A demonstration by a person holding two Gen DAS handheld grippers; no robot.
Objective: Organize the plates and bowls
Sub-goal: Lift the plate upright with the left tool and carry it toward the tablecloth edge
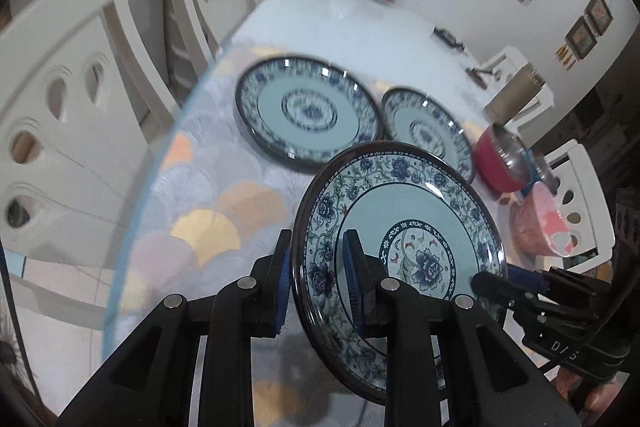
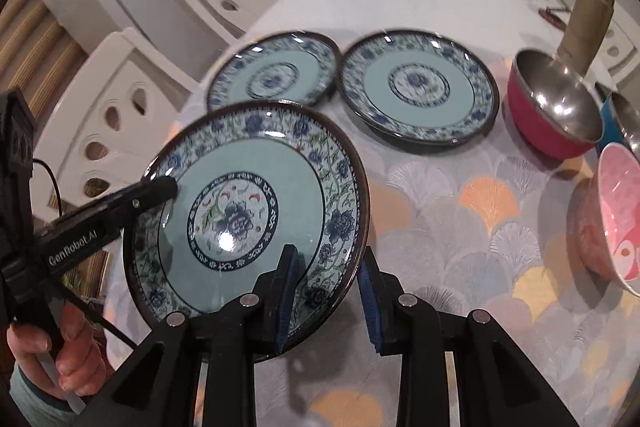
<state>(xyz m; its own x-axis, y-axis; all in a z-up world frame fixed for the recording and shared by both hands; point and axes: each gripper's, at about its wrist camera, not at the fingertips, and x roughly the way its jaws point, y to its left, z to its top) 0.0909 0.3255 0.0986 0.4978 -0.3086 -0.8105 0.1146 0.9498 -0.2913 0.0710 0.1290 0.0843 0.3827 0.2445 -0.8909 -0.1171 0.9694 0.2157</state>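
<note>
- Your left gripper (image 1: 316, 283) pinches the near-left rim of a round blue-and-white floral plate with a dark edge (image 1: 404, 223), held tilted above the scallop-patterned tablecloth (image 1: 208, 211).
- Your right gripper (image 2: 326, 291) straddles the same plate's opposite rim; you cannot tell whether its pads press.
- Beyond, two matching floral plates (image 2: 420, 87) lie flat side by side.
- Right of them: a red steel-lined bowl (image 2: 556, 103) and a pink bowl (image 2: 616, 219).

Left gripper (image 1: 316, 279) clamps a tilted plate's (image 1: 400, 227) rim, one finger on each face. Right gripper (image 2: 326, 291) straddles the opposite rim, jaws spread, its outer finger clear of the rim. A bare hand (image 2: 48, 359) grips the left handle.
</note>
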